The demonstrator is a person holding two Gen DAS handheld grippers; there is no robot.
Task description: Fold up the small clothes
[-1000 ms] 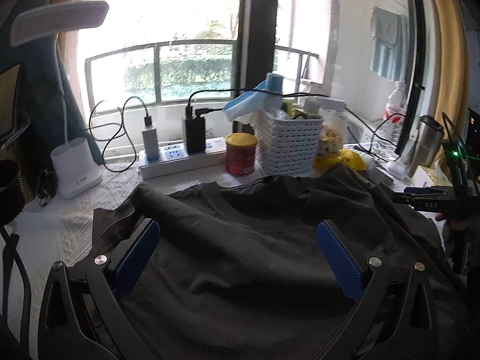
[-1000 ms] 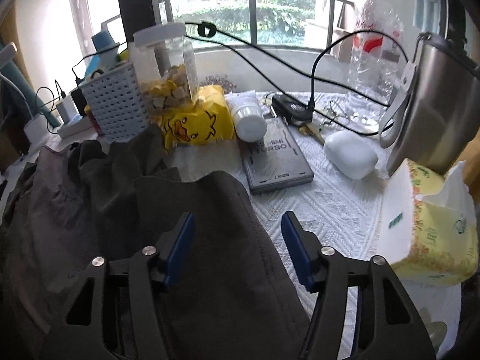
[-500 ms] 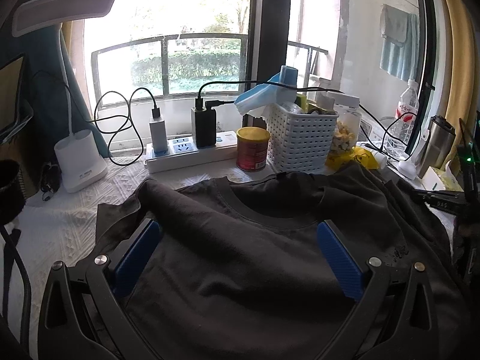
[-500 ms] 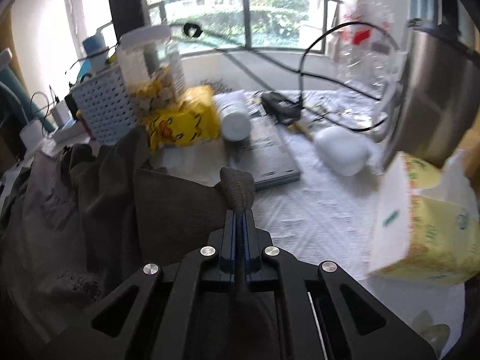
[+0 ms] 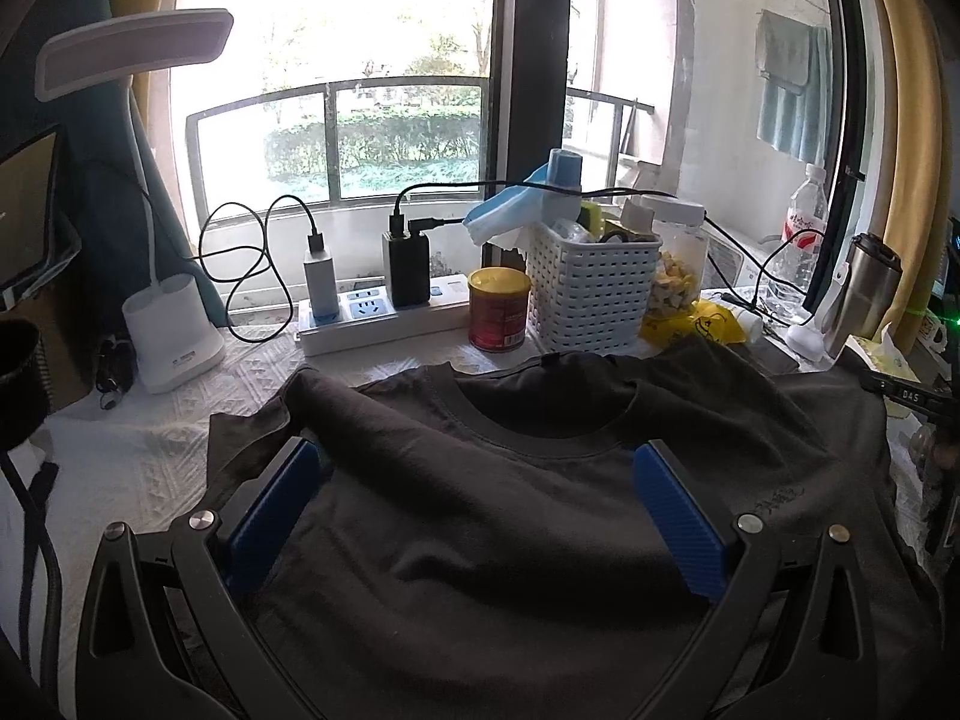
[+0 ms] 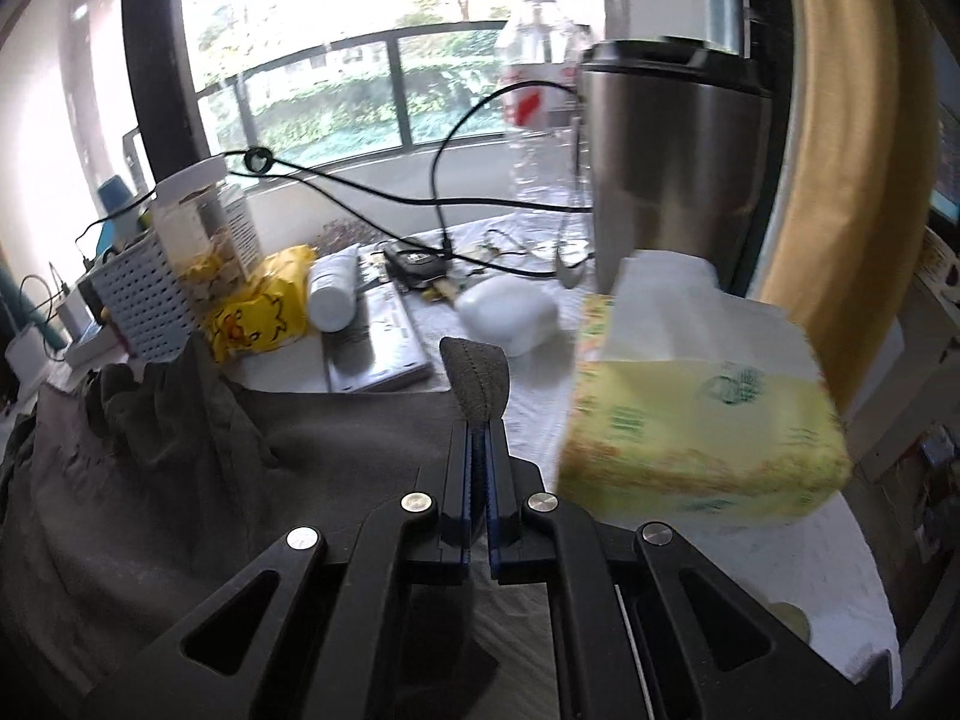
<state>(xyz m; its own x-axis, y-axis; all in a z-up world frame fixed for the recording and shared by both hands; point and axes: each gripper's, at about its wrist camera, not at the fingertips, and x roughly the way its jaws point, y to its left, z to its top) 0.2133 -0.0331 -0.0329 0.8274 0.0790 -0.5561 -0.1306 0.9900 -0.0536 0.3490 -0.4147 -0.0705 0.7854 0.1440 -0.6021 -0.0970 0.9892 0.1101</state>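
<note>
A dark grey T-shirt (image 5: 510, 516) lies spread on the white cloth-covered table, its round collar (image 5: 540, 426) toward the window. My left gripper (image 5: 474, 504) is open, its blue pads (image 5: 270, 510) wide apart just above the chest of the shirt. My right gripper (image 6: 478, 450) is shut on a fold of the T-shirt's sleeve edge (image 6: 477, 378), which sticks up above the fingertips. The shirt (image 6: 180, 480) stretches away to the left in the right wrist view.
Along the window stand a white lamp (image 5: 171, 330), power strip (image 5: 372, 318), red can (image 5: 498, 309) and white basket (image 5: 591, 294). A yellow tissue pack (image 6: 702, 408), steel mug (image 6: 672, 162), water bottle (image 6: 537, 90) and a grey book (image 6: 378, 336) crowd the right side.
My right gripper closed on the sleeve edge and has lifted and carried it rightward toward the tissue pack. My left gripper stayed open and rose slightly over the shirt.
</note>
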